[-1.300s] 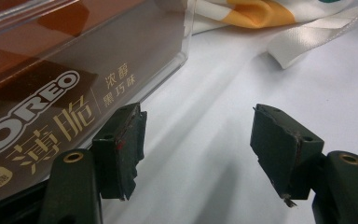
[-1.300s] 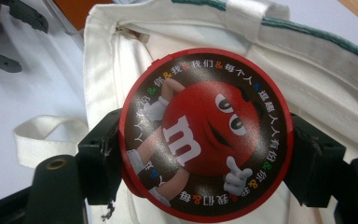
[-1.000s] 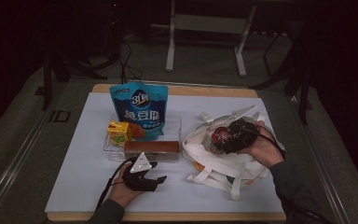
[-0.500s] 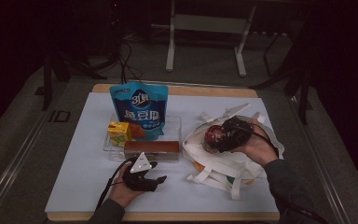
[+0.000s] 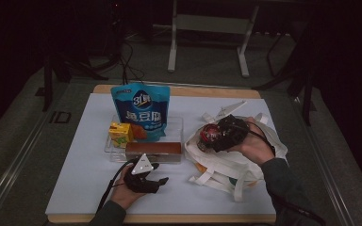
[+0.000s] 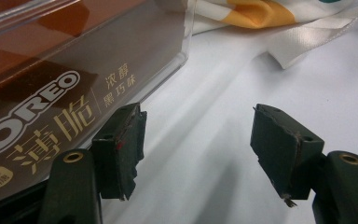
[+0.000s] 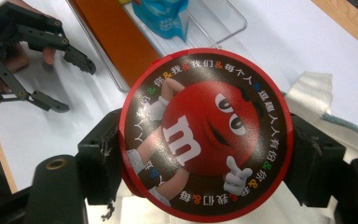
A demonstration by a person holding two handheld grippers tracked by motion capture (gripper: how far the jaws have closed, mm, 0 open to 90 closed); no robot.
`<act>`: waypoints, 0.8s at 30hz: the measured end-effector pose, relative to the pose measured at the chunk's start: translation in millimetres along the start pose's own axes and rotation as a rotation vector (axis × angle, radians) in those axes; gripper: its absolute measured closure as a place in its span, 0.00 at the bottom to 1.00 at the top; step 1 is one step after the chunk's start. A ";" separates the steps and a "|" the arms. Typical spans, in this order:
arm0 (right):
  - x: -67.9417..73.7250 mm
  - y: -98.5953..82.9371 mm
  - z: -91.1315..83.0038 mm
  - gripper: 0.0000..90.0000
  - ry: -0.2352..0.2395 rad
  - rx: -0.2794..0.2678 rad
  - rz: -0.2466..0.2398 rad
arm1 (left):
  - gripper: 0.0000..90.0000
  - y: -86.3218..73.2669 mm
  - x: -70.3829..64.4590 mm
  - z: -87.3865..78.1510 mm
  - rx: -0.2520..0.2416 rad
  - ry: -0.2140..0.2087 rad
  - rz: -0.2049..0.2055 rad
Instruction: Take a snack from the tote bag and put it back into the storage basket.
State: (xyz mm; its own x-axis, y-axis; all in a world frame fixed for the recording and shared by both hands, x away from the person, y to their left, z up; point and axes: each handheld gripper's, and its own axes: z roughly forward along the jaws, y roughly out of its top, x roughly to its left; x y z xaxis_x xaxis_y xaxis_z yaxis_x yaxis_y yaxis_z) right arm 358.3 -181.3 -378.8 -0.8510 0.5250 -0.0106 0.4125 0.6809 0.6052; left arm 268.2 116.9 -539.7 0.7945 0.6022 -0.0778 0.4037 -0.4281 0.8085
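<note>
M&M's tin [image 7: 205, 133]: round, red-rimmed, lid with the red candy figure facing the right gripper view's camera; held above the white tote bag [image 5: 231, 162] at the right of the counter [image 5: 80, 165].
Right tongs [image 7: 205, 140]: closed on the tin, one jaw at each side of the rim, grip across the full width of the disc (no long axis to speak of, being round).
Left tongs [image 6: 196, 140]: wide apart, holding nothing, low over the white counter surface, just beside the near end of the Oreo box [image 6: 51, 88].
Key relation: tin sits directly over the tote bag, whose opening cannot be made out from the high view; judged next move is either down into the bag or leftward toward the clear tray [image 5: 176, 123]; cannot tell which from these frames.
Nearer hand: right, already carrying the tin; left hand [image 5: 127, 193] well apart from it, near the front edge.
Tray contents: blue snack pouch [image 5: 141, 110] upright, yellow drink carton [image 5: 121, 133] beside it, Oreo box along the front.
High view: gives the layout of tin, bag and tray.
Right gripper view: gives the lid print and the jaw contact at the rim, plus the other tongs farther off.
Left gripper view: gives the Oreo lettering and a fold of bag fabric and strap.
</note>
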 end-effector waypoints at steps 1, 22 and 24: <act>1.0 1.6 0.3 0.28 0.000 -0.001 -0.004 | 0.39 0.0 0.0 0.0 0.000 0.000 0.000; 9.8 21.7 4.7 0.28 0.025 -0.020 -0.033 | 0.39 -0.1 0.6 0.1 -0.002 -0.004 -0.006; 10.6 23.4 4.9 0.28 0.026 -0.018 -0.030 | 0.38 -0.1 0.8 0.1 -0.001 -0.005 -0.008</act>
State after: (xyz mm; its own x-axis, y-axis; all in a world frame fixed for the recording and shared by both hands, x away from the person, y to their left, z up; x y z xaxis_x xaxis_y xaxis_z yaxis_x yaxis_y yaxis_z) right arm 360.5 -157.2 -368.7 -0.8714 0.4904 -0.0086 0.3806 0.6871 0.6188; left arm 268.9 117.3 -539.9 0.7938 0.6019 -0.0870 0.4092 -0.4227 0.8086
